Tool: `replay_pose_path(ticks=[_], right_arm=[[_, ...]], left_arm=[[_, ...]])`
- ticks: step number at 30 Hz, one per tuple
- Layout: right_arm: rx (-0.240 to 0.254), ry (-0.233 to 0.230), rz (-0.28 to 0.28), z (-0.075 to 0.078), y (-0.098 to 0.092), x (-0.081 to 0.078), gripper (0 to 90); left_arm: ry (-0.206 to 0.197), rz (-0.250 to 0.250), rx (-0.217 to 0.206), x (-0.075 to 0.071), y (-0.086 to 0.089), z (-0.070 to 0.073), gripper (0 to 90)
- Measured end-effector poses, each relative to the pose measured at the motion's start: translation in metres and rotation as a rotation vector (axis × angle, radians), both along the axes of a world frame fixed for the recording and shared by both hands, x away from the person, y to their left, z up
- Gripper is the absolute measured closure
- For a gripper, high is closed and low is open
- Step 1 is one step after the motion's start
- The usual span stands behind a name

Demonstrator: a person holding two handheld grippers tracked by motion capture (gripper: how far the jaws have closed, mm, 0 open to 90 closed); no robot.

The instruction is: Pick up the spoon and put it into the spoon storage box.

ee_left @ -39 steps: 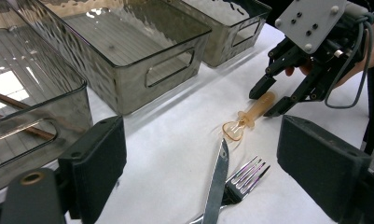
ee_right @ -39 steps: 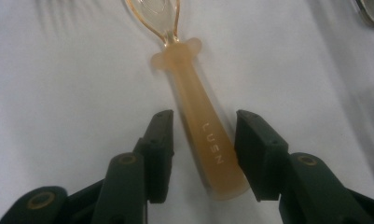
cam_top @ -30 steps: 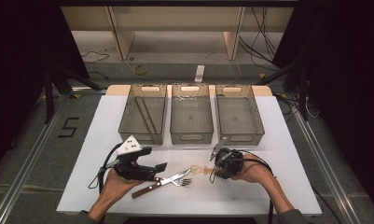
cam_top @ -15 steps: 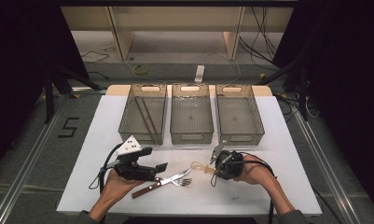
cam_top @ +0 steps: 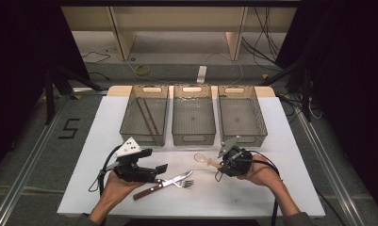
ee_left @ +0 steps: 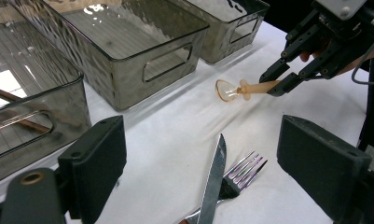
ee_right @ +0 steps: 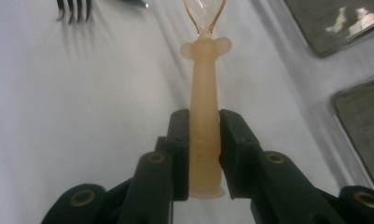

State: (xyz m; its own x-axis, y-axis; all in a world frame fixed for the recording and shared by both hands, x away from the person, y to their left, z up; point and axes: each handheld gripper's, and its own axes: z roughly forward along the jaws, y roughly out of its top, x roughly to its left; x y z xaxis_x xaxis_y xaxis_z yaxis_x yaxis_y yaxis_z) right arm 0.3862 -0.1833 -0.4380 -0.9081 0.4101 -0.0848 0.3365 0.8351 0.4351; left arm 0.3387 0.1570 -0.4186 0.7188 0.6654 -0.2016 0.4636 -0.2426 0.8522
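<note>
- The right gripper (ee_right: 198,154) has just been closing, and its jaws now press on the handle of the small spoon (ee_left: 243,88), which is lying low over the desk (cam_top: 281,188).
- The left gripper (ee_left: 212,163) stands wide open and empty above the knife (cam_top: 153,185) and fork (cam_top: 184,182).
- The step in hand looks like pick-up; next probably lift and carry it to a bin (cam_top: 241,136).

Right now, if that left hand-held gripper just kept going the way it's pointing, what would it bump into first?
Probably the knife and fork lying crossed on the white table just ahead of the open left hand-held gripper; depth is uncertain.
</note>
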Motion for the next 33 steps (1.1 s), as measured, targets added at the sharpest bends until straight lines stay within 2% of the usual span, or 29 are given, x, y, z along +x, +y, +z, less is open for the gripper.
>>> replay_pose_path(ticks=[1, 6, 8, 18, 33], right_arm=[[0.023, 0.004, -0.021, 0.002, -0.001, 0.0, 75.3], [0.058, 0.004, -0.047, 0.004, -0.003, 0.002, 75.3], [0.084, 0.003, -0.077, 0.007, -0.004, 0.003, 75.4], [0.178, -0.02, -0.117, 0.014, -0.006, 0.003, 75.4], [0.28, -0.056, -0.182, 0.025, -0.007, 0.007, 75.4]], left_arm=[[-0.001, 0.0, 0.002, 0.0, 0.0, 0.0, 15.2], [-0.002, -0.003, 0.01, -0.001, 0.0, 0.0, 15.2], [-0.006, 0.004, 0.003, -0.001, 0.0, 0.0, 15.3], [-0.007, 0.017, -0.01, -0.003, 0.002, 0.001, 15.3], [-0.021, 0.018, -0.011, -0.006, 0.003, 0.003, 15.2]])
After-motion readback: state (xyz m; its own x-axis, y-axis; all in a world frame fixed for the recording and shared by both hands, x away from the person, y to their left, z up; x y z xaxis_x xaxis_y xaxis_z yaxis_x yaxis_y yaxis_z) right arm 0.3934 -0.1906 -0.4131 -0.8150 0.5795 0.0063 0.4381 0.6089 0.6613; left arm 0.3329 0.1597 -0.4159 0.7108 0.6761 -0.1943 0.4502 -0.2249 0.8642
